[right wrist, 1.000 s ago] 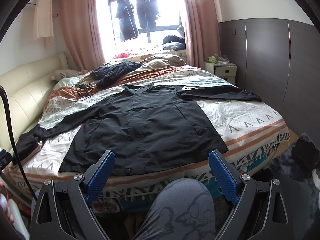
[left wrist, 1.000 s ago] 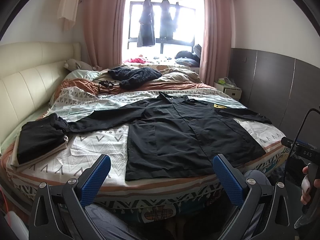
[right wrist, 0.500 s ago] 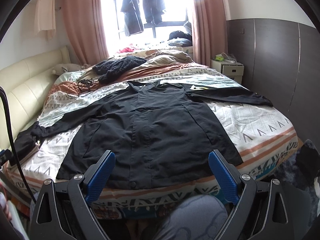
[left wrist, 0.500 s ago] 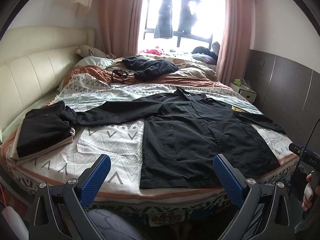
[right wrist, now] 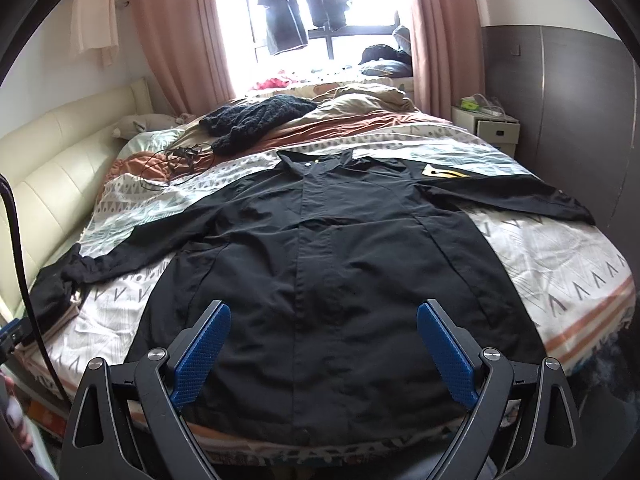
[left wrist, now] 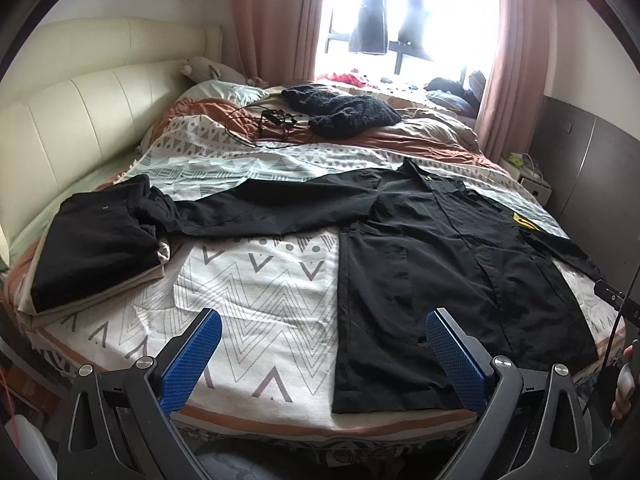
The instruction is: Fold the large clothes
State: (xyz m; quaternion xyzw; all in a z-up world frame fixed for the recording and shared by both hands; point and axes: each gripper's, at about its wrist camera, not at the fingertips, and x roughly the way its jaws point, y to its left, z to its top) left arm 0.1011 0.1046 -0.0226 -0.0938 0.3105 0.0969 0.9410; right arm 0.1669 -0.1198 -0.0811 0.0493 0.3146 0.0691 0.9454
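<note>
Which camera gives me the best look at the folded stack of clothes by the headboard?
The left wrist view: the folded stack is whole there, black garment on top, with the black jacket sleeve reaching it. The right wrist view shows only a dark sliver of it at the left edge.

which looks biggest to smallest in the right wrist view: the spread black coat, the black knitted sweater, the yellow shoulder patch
1. Spread black coat, by far the largest.
2. Black knitted sweater, though it lies farther back, so its true size is unsure.
3. Yellow shoulder patch, smallest.
</note>
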